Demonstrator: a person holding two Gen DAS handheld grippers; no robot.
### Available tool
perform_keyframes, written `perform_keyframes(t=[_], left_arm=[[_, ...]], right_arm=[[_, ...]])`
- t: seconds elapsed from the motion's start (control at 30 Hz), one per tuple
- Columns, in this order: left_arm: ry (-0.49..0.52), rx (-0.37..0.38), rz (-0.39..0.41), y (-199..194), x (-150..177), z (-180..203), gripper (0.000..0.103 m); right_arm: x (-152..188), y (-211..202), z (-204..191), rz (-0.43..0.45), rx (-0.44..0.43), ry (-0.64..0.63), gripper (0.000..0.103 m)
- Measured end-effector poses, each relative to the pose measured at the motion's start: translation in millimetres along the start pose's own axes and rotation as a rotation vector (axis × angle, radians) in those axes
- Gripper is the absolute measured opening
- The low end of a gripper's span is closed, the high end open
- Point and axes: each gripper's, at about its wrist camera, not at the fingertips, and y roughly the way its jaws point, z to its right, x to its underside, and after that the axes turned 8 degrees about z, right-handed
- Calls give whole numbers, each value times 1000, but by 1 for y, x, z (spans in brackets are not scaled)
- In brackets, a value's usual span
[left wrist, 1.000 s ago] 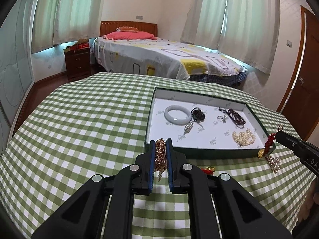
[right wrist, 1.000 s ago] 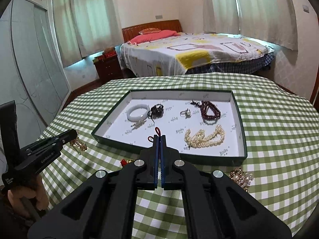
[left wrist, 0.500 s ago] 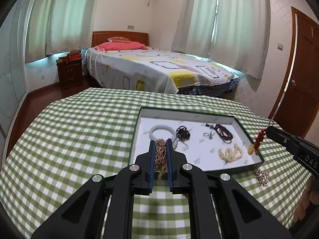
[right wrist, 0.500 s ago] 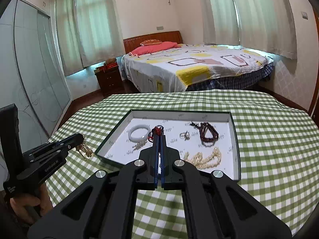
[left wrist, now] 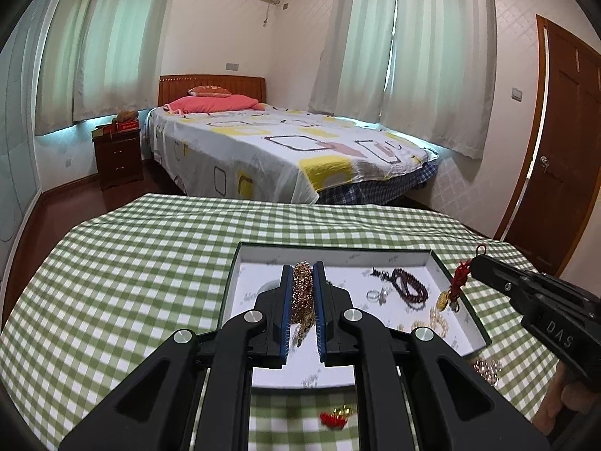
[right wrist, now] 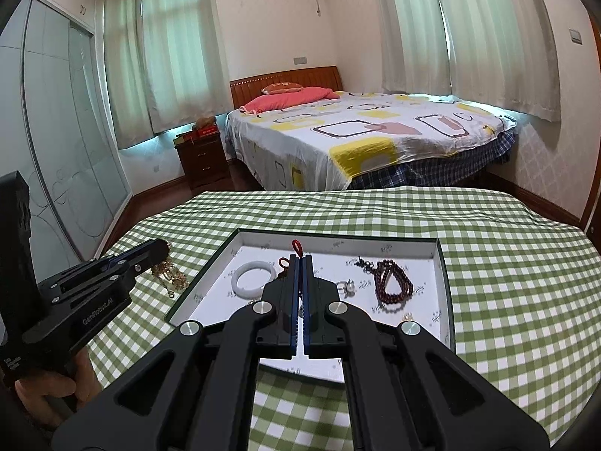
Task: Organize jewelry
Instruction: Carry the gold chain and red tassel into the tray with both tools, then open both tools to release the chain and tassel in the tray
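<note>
L tongs (left wrist: pixel 303 282) clamped on a bunched gold chain (left wrist: pixel 302 293), chain hanging between the pads, over the tray's (left wrist: pixel 234 282) near-left part. R tongs (right wrist: pixel 300 274) pinched nearly flat on a red cord (right wrist: pixel 296 246); in the left view a red tassel charm w/ gold pendant (left wrist: pixel 445 300) dangles from them over the tray's right edge.

Progress, by my read: roughly mid-to-late. In tray already: white bangle (right wrist: pixel 253 278), pearl ring (right wrist: pixel 347 286), dark red bead strand (right wrist: pixel 392 285), pearl strand (left wrist: pixel 437 319) near the front-right corner. Left: drop both carried pieces, then 2 strays on the checked surface (left wrist: pixel 131 282) — small red-gold piece (left wrist: pixel 336 415) off the tray's near edge, pearl cluster (left wrist: pixel 486 368) off its near-right corner.

Pose: both tongs angled down toward tray, side by side, a hand (right wrist: pixel 56 394) gripping the L handle from below.
</note>
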Motion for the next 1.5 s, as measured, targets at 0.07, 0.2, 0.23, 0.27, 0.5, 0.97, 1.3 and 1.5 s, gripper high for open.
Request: perform_keyframes(t=[0.07,0.2,0.23,0.27,0.5,0.97,1.3,1.5], left_arm=[[0,2,2,7,-1,1,11],[3,0,-3,21,-1,0,11],[3,-1,-9,25,1,0,11],[3,-3,-14,28,2,-1,11],[-9,-28,-100,56,29,-12,11],[-22,-22,-229,82,62,-13,11],[-54,-19,-270,89,67,-18,19],[-66,-31,-262,88,66,-21,44]], right_arm=[[-2,6,0,3,2,-1,2],[-1,20,3,-3,9,1,2],[1,25,5,-11,11,3,2],[3,28,6,-18,13,4,2],[35,67,13,-133,12,30,2],[67,102,15,-248,14,29,2],[73,107,18,-268,20,44,15],[73,106,19,-266,20,51,22]])
